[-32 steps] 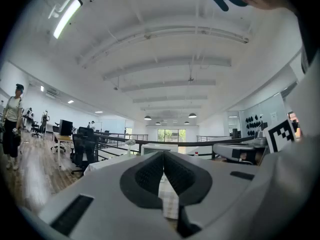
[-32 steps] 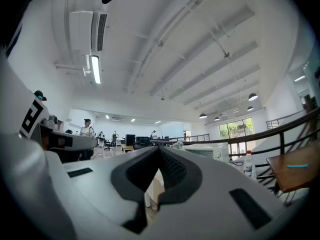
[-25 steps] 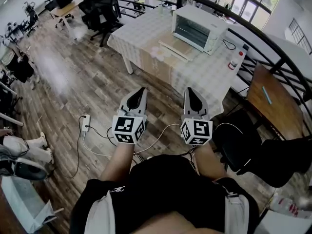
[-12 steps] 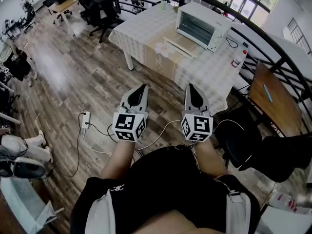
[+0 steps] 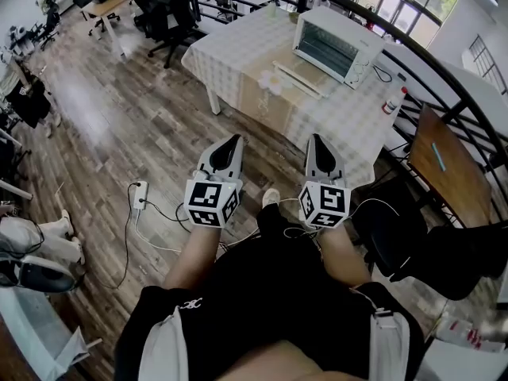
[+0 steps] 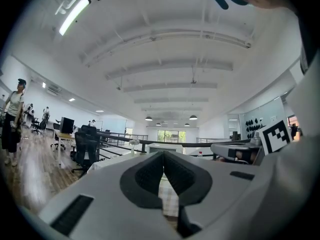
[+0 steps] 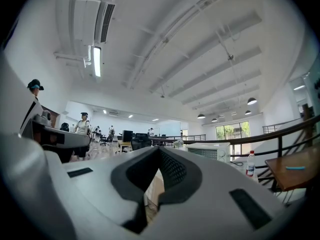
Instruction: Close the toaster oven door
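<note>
**Containers.** The toaster oven (image 5: 341, 46) stands at the far side of a table (image 5: 238, 54) covered with a checked cloth. Its door (image 5: 300, 78) is lowered and lies flat in front of the opening. Wire rack lines show inside, but whether anything is inside cannot be made out. A bottle with a red cap (image 5: 394, 100) stands on the same table, just beside the oven's right end.

**Grippers.** The left gripper (image 5: 232, 140) and the right gripper (image 5: 317, 140) are held level, side by side, over the wooden floor (image 5: 159, 125). Both are well apart from the table. On each, the tongs are pressed together with nothing between them.

**Surroundings.** A power strip (image 5: 140, 198) with trailing cables lies on the floor left of the person's legs. A dark office chair (image 5: 167, 10) stands beyond the table's left end. A wooden side table (image 5: 444, 165) carrying a blue pen (image 5: 437, 154) sits to the right, with a black chair (image 5: 397, 228) near it. Open floor lies between the grippers and the oven.

**View differences.**
- Only the head view shows the lowered door.
- The gripper views show the ceiling lights and people standing in the background (image 6: 12, 119), none of which appear in the head view.
</note>
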The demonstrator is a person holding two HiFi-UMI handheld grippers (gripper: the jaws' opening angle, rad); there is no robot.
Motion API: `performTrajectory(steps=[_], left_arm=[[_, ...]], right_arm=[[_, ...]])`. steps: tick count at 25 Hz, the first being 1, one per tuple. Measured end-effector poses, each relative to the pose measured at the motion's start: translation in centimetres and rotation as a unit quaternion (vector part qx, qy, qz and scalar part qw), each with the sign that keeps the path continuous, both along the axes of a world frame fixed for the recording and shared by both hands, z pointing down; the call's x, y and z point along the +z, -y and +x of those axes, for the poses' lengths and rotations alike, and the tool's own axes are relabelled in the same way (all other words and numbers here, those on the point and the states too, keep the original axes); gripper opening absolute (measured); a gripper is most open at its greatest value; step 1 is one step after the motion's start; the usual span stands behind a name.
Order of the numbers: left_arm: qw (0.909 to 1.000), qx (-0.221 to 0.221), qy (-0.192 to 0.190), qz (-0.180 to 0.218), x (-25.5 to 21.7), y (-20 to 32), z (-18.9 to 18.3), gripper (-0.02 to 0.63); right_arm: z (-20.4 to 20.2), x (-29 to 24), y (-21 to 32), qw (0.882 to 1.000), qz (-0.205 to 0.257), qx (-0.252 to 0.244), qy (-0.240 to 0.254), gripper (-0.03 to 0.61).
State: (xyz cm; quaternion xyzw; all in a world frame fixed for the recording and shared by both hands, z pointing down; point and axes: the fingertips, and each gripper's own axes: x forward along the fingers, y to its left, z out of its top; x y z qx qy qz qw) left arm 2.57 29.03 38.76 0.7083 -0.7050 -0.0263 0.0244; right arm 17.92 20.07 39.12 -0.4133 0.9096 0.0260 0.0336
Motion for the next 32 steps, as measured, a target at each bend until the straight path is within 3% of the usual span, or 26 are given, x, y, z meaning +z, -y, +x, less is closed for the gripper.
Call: performTrajectory(steps=[7,12,26,32], left_arm=[[1.0000,0.000,0.007,-0.001,0.7,3.6,-1.9,0.015],[0.9999,0.001,0.011,-0.011,1.7,8.9,-4.4,0.015],[0.9987,0.028,0.019,-0.037,0.4,33.4,-11.7,0.015],[0.9974,0.049,0.018,-0.051,1.0,42.0,-13.7,0.015]], right_arm=[[-1.5,0.4,3.8,1.000,0.014,0.007,-0.001,-0.008],[-3.9,1.3,9.5,1.000,0.010,0.013,0.008,-0.008],[-11.5,0.9,34.1,0.999,-0.028,0.023,0.013,-0.008],[-13.6,1.4,42.0,0.999,-0.042,0.031,0.014,-0.008]])
